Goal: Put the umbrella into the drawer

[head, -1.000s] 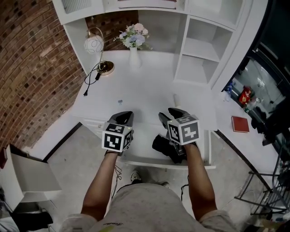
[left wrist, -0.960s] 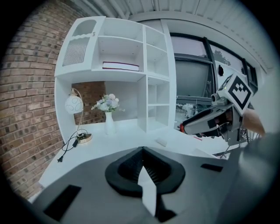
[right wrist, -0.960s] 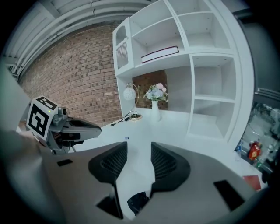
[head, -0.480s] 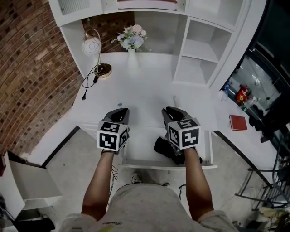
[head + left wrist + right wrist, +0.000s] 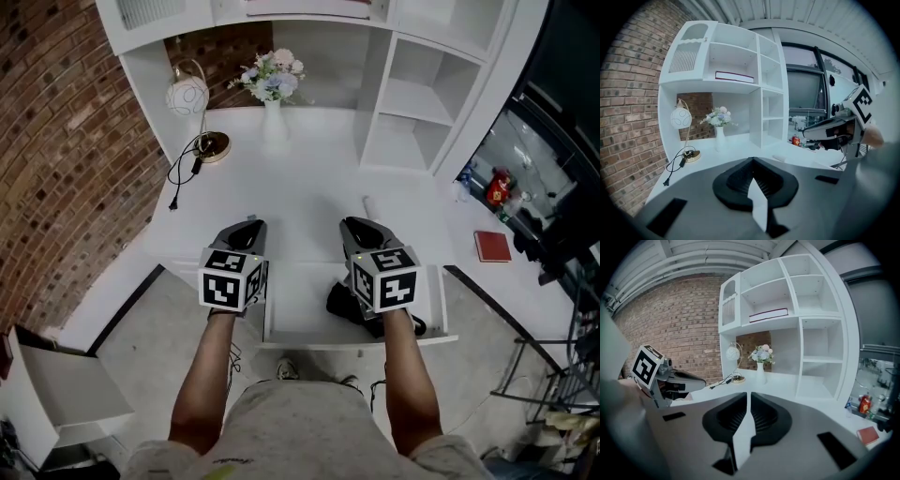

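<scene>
The folded black umbrella (image 5: 341,302) lies inside the open drawer (image 5: 298,321), at its right side, partly hidden under our right gripper (image 5: 362,226). That gripper's jaws are closing, almost together, with nothing between them. Our left gripper (image 5: 246,228) hangs over the drawer's left edge, jaws together and empty. We judge the placing as good as done. Next, we think, comes drawing both grippers clear of the white bench (image 5: 300,178), perhaps pushing the drawer front in
</scene>
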